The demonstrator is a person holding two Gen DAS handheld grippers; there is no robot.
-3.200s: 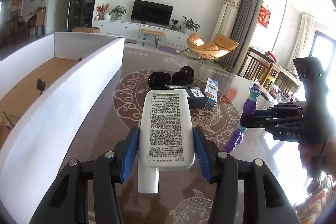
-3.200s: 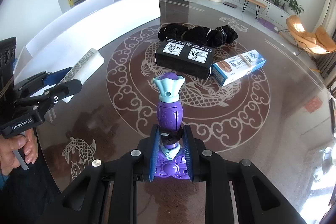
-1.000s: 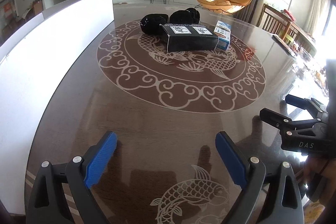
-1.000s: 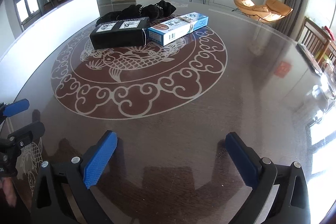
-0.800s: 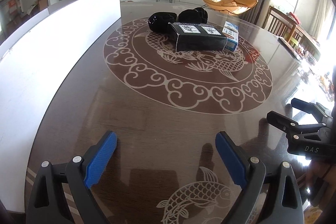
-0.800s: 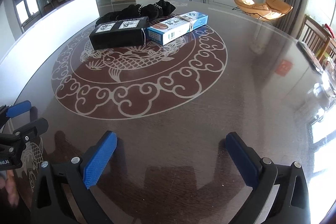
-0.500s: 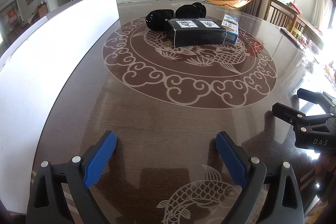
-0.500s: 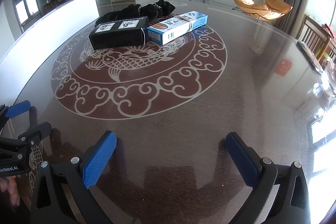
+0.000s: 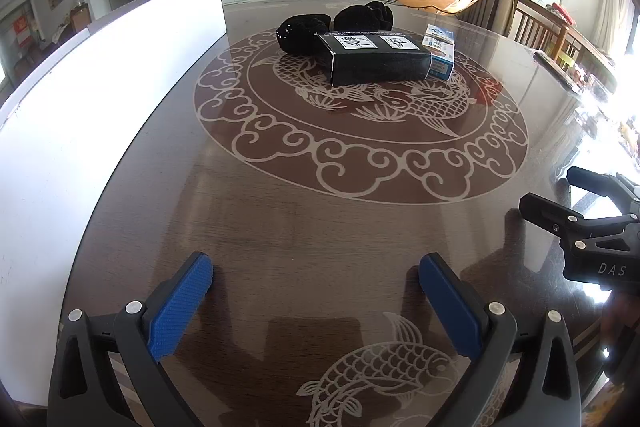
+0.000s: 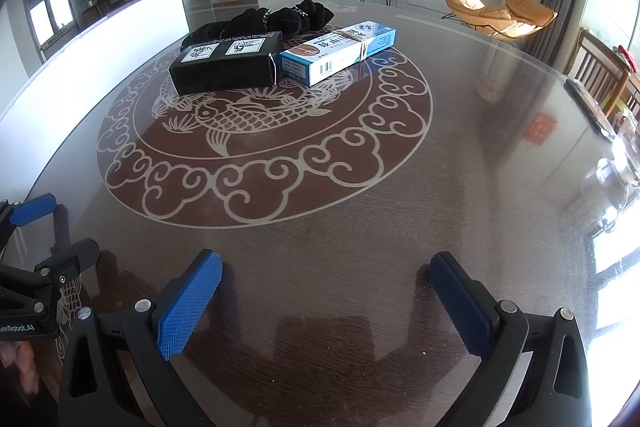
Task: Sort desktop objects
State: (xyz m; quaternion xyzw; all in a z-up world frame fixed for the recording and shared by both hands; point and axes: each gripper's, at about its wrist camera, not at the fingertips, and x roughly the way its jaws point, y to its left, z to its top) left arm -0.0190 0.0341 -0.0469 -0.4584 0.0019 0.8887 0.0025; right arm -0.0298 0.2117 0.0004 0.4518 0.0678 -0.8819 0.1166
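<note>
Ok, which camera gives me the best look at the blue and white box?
The right wrist view: the blue and white box shows its long printed top and one end, beside the black box. In the left wrist view the black box hides most of it; only its end shows.

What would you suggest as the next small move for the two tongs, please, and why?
Probably reach the left tongs forward toward the black box. Both they and the right tongs hold nothing; the left jaws are opening. The black box, the blue-and-white box touching it, and the black cloth bundle behind remain unsorted at the table's centre, and the black box lies nearest.
</note>
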